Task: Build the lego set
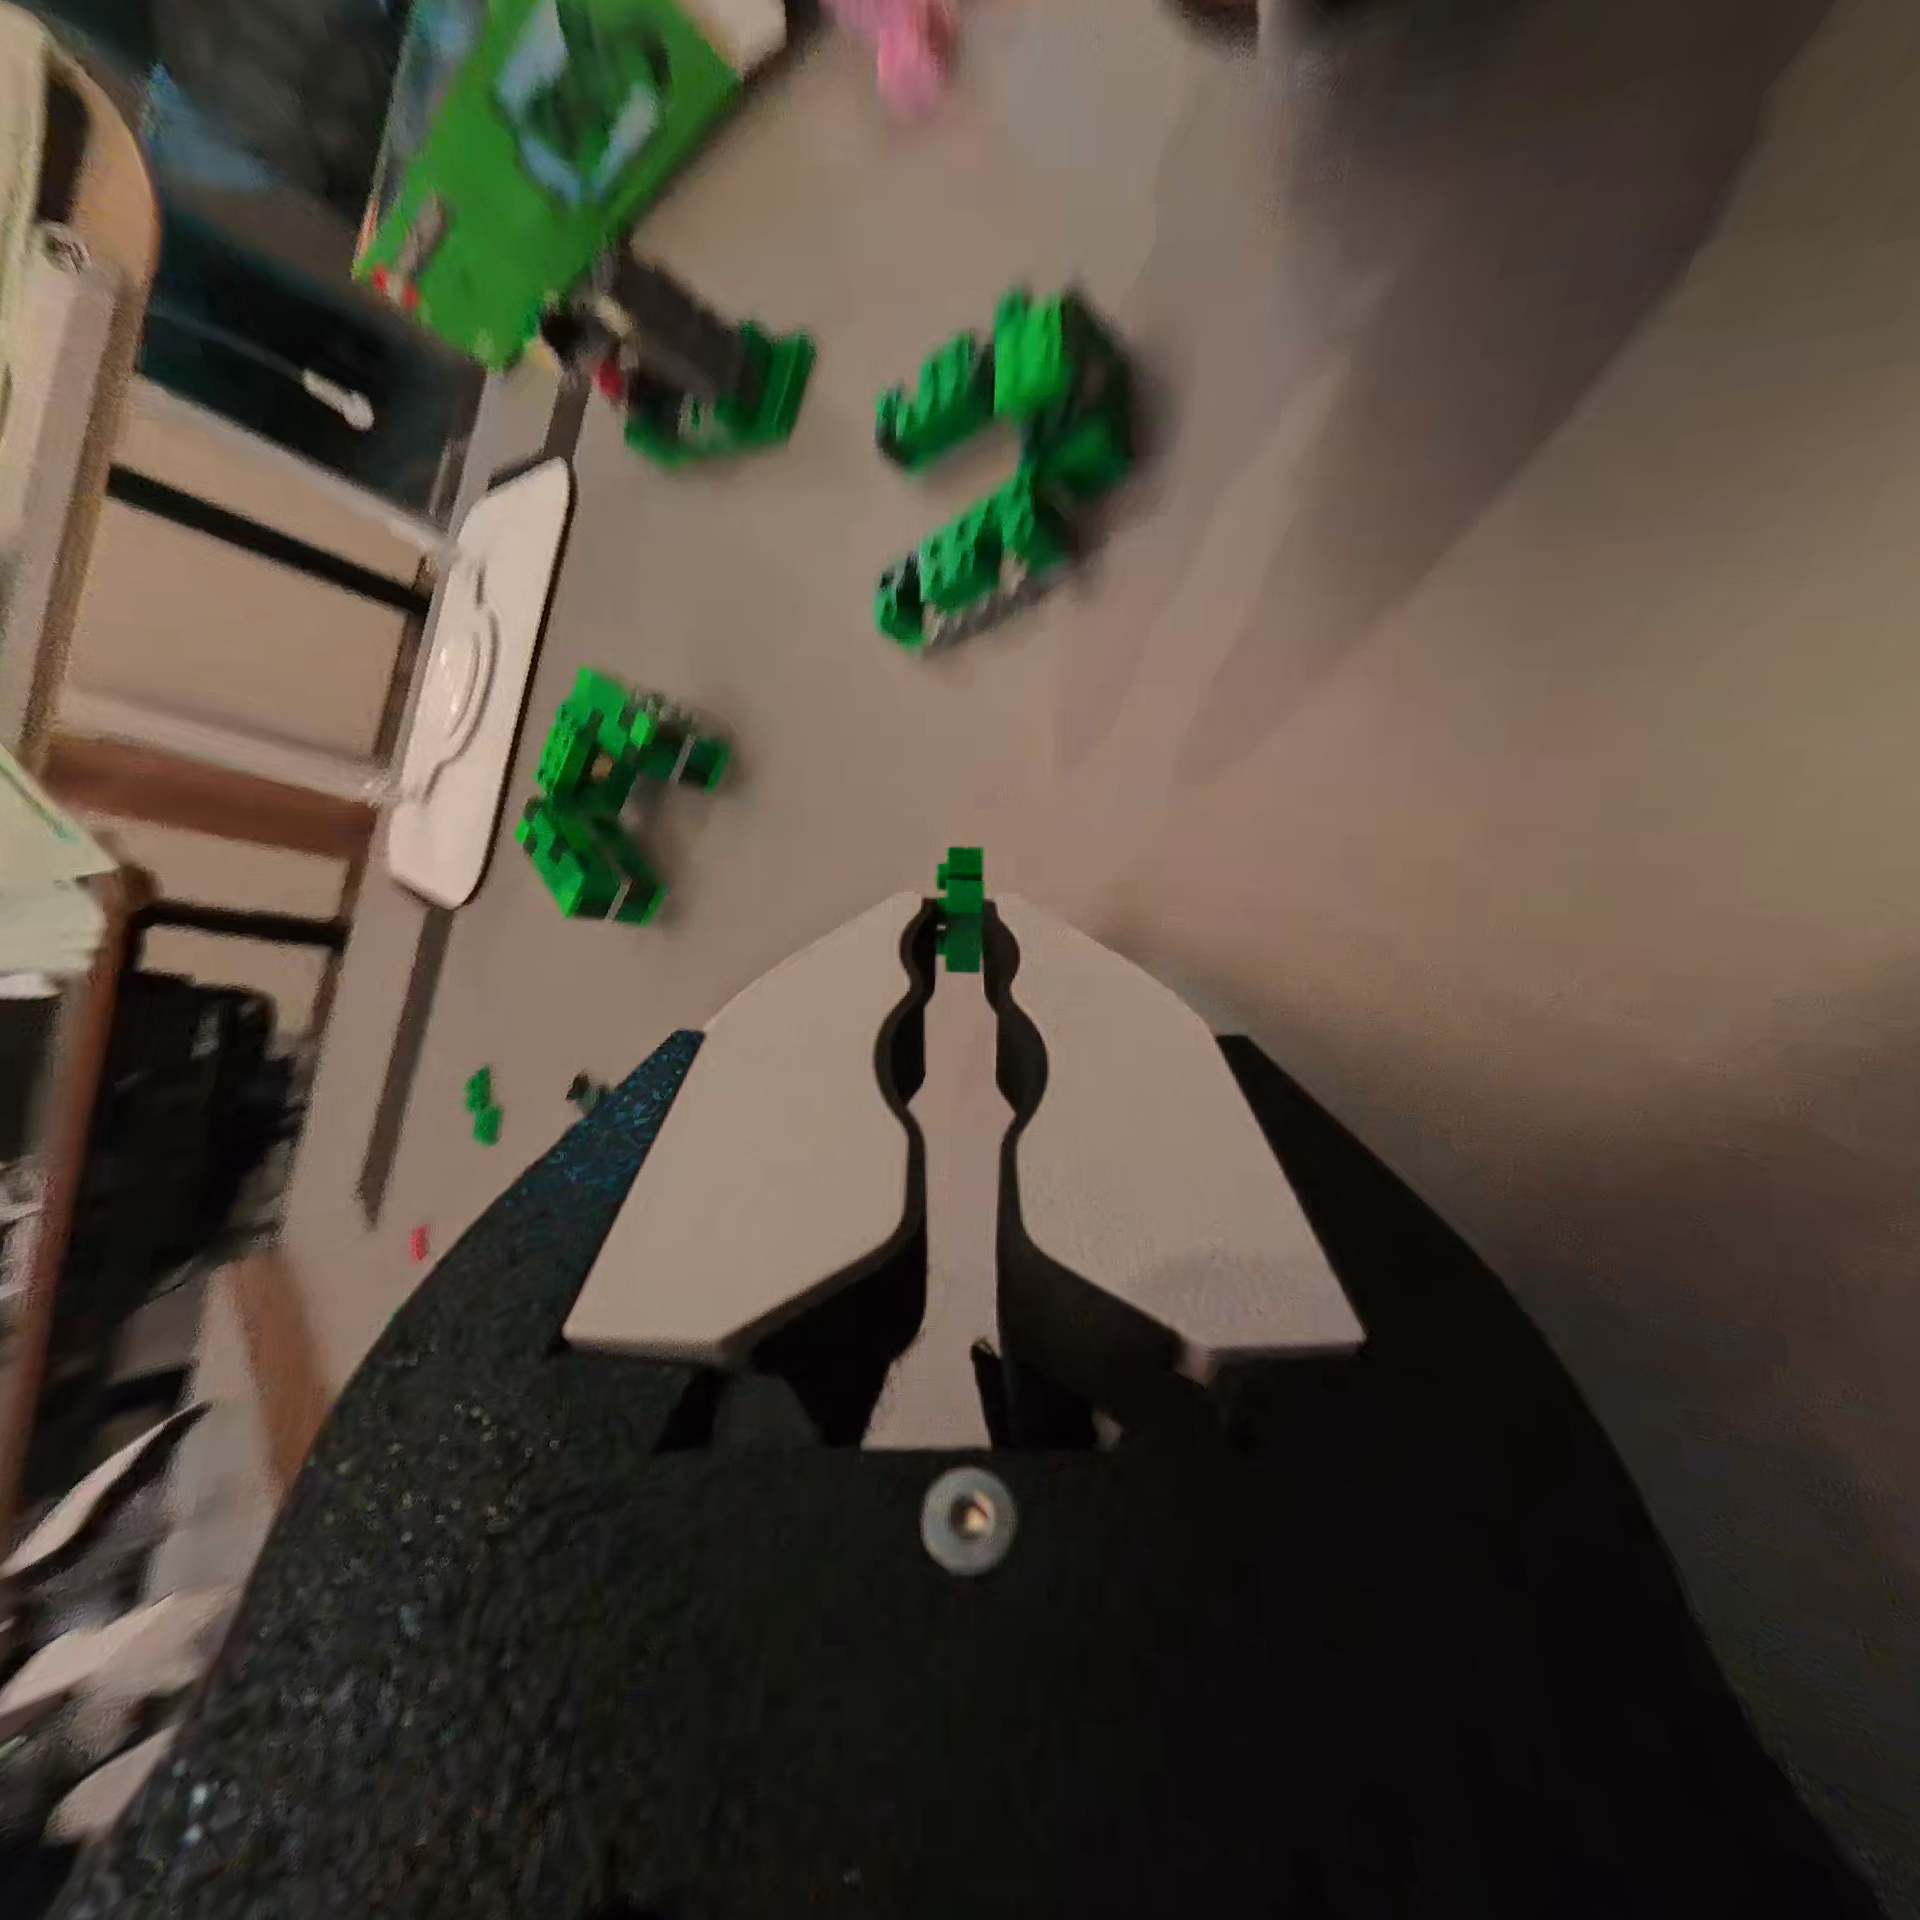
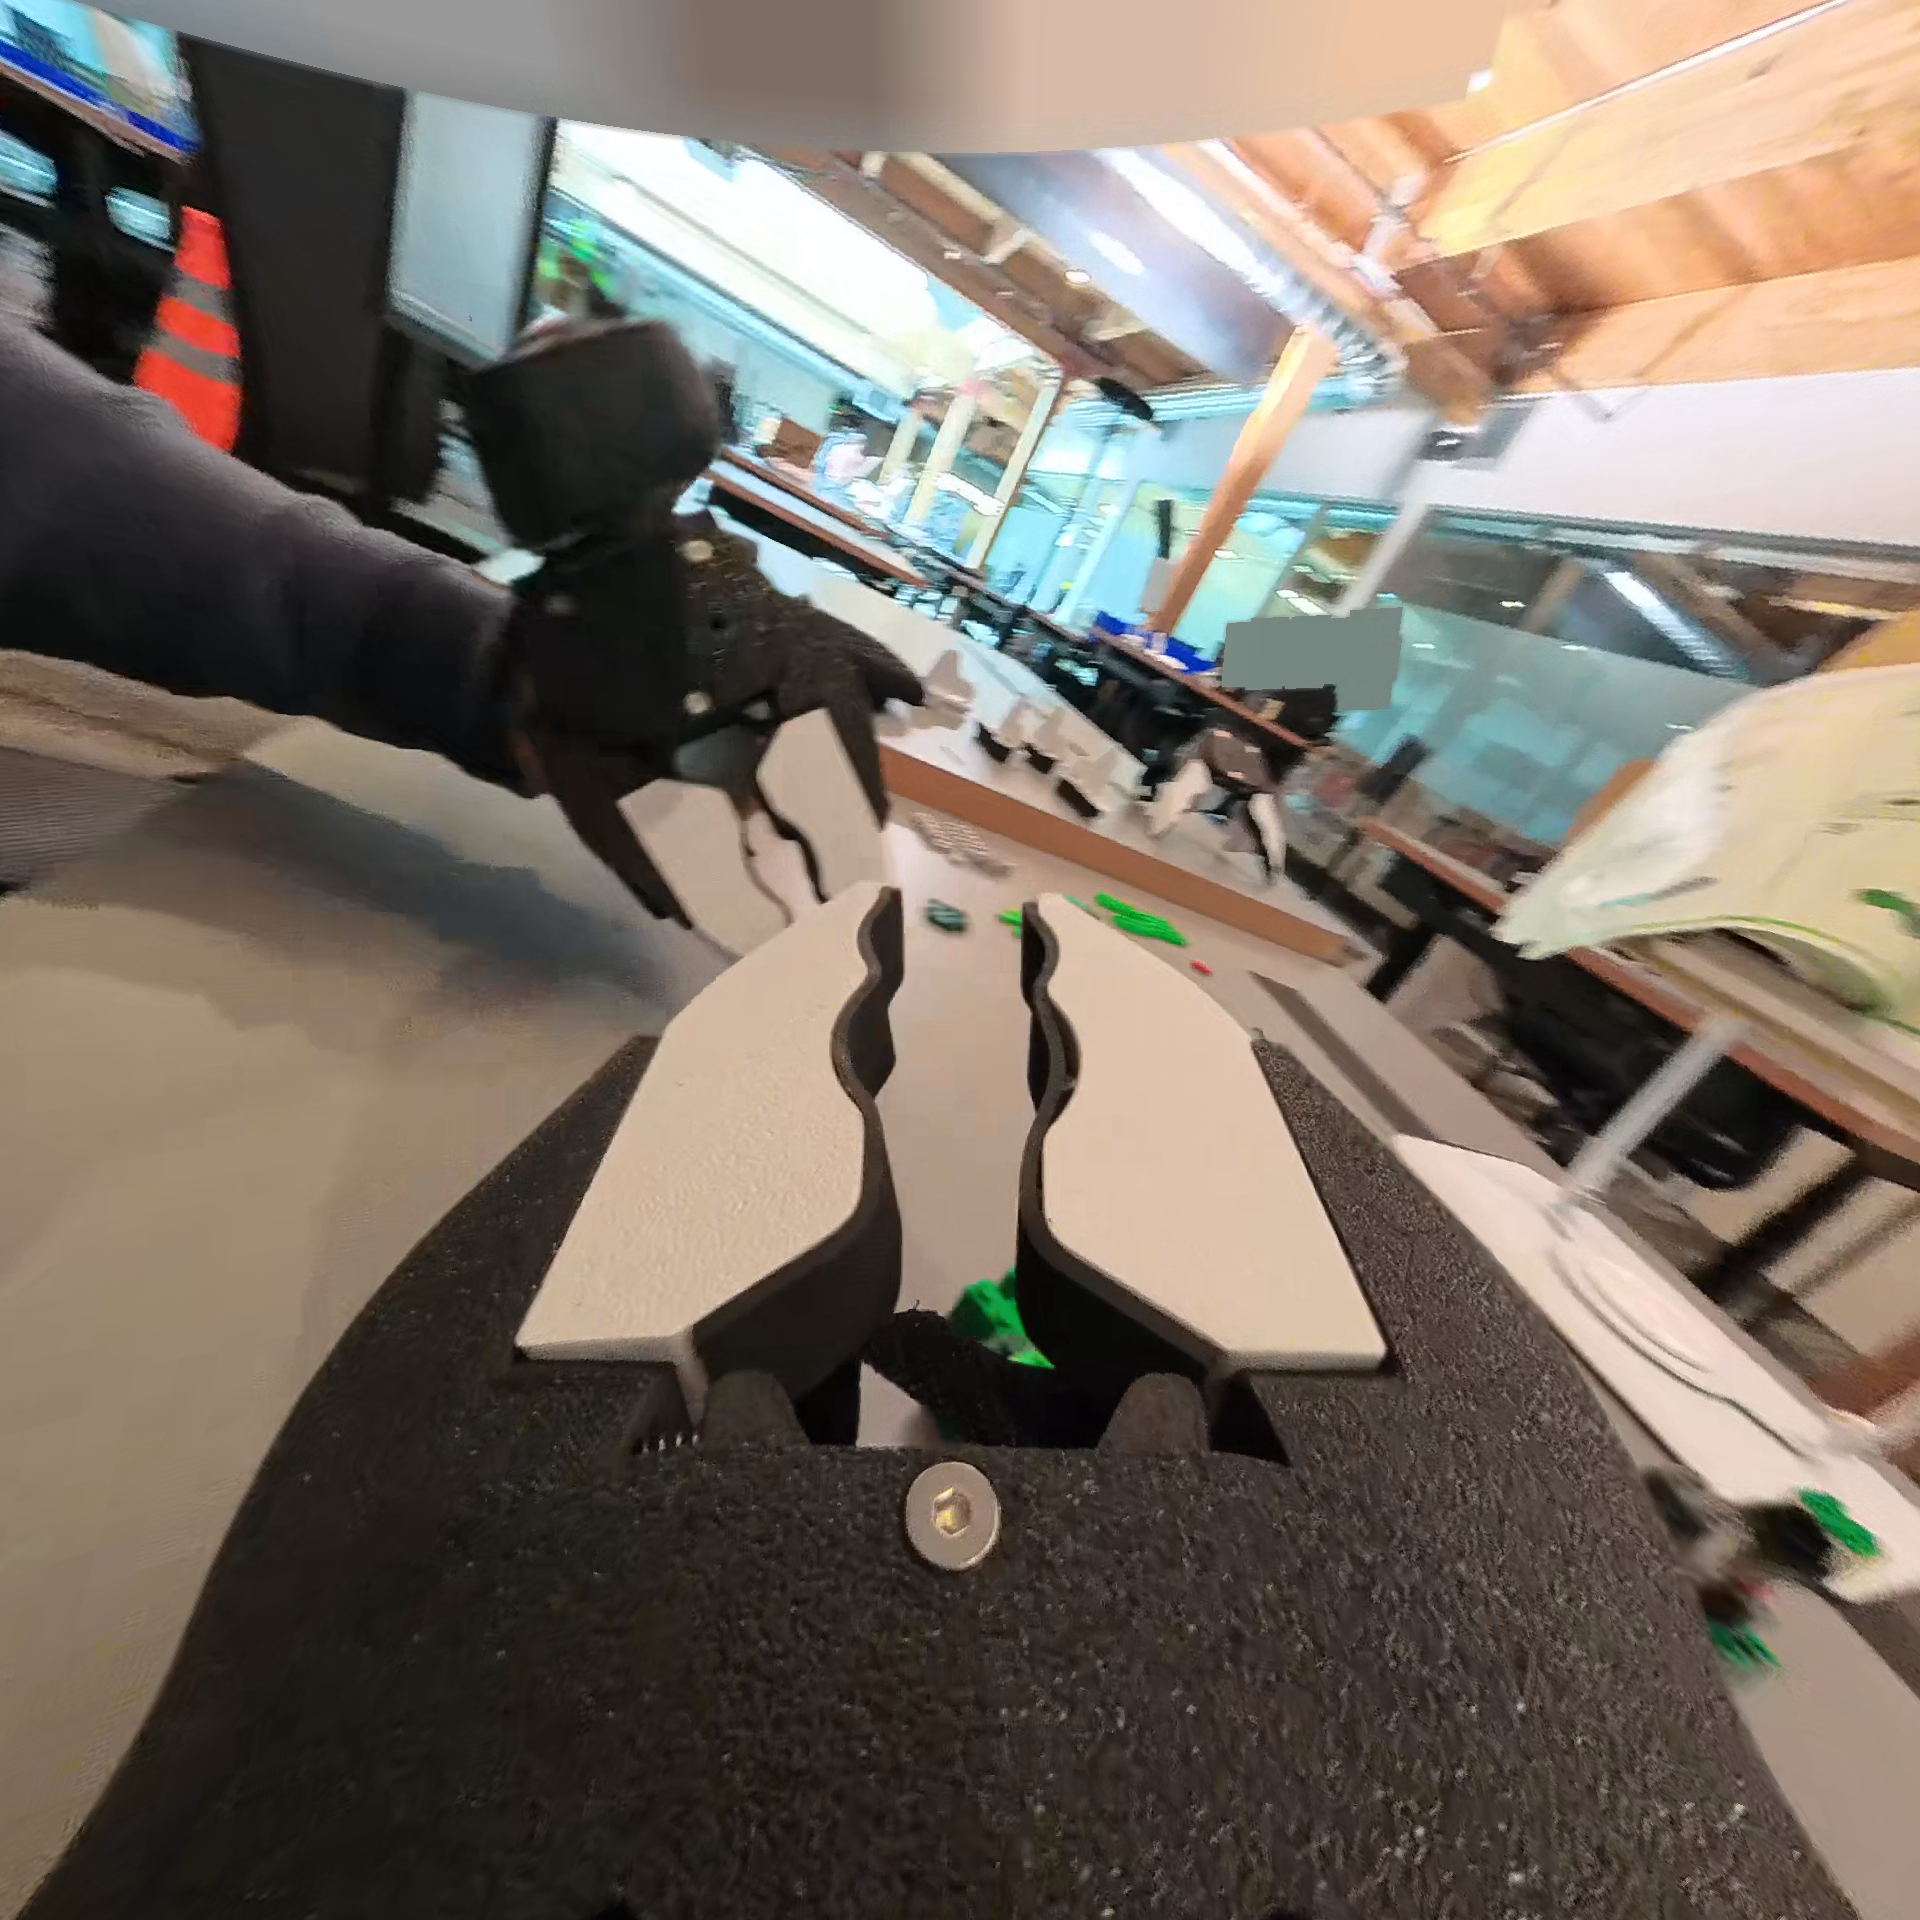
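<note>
Green plastic is scattered all over the grey table [image 1: 1351,727]. Starting at the left of the left wrist view, a white tray [image 1: 478,686] sits at the table's edge with a few loose green bits [image 1: 483,1107] nearer the camera; next comes a small blocky sub-build [image 1: 608,800], then further off the green lego box [image 1: 540,177] and a dark-and-green assembly [image 1: 707,384], and rightwards a larger curved green build [image 1: 1013,468]. Centre frame, the left gripper [image 1: 961,914] is pinched nearly closed on a small green piece [image 1: 961,904], held at the very fingertips and clear of the table. The right gripper [image 2: 961,920] has its jaws parted with nothing between them; something green [image 2: 992,1325] shows below its base, apparently lying on the table. A booklet [image 2: 1745,831] hangs blurred at far right. Such a piece is light, rigid and slick, so I judge it prone to twisting or popping out; gripping flat side walls, not studs, seems safest.
</note>
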`<state>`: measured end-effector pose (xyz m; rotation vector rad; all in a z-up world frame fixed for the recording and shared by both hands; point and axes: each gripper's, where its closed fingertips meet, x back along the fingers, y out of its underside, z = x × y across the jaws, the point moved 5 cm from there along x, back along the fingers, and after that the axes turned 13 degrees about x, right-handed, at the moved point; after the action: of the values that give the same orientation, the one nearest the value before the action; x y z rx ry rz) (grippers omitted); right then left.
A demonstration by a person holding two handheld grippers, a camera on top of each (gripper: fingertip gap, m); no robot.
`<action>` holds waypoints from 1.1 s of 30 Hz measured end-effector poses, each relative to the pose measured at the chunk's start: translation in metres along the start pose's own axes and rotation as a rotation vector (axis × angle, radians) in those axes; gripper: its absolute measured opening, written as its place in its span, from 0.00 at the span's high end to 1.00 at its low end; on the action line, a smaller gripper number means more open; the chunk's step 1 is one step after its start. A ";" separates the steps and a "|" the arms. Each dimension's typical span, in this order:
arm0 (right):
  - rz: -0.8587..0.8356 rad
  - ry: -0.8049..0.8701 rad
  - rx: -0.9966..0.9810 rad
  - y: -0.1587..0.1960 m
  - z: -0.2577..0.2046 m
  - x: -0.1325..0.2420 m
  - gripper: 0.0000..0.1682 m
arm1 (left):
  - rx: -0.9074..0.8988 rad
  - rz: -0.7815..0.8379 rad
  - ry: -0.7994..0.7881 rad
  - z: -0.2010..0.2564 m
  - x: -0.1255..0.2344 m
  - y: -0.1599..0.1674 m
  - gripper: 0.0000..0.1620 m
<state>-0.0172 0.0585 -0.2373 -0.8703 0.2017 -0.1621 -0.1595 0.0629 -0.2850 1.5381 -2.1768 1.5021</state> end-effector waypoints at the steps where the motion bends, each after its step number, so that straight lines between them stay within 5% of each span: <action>1: -0.017 0.046 0.019 0.002 0.004 0.001 0.89 | -0.032 -0.056 -0.016 -0.002 -0.005 0.005 0.95; 8: -0.166 0.309 0.107 0.015 0.030 0.011 0.94 | -0.078 -0.213 0.008 -0.005 -0.020 0.010 0.95; 18: -0.168 0.444 0.067 0.023 0.051 0.023 0.90 | 0.291 -0.095 0.115 -0.015 -0.010 0.005 0.72; 24: -0.257 0.516 0.007 0.041 0.066 0.029 0.91 | 0.536 0.180 -0.240 -0.074 -0.010 0.001 0.67; 27: -0.322 0.552 -0.067 0.051 0.072 0.034 0.97 | 0.503 0.336 -0.442 -0.107 -0.012 0.008 0.59; 33: -0.348 0.604 -0.119 0.058 0.079 0.041 0.96 | 0.730 0.504 -0.429 -0.128 -0.008 0.022 0.52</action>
<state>0.0447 0.1453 -0.2370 -0.9520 0.6282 -0.7470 -0.2283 0.1630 -0.2378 1.6788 -2.5405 2.5560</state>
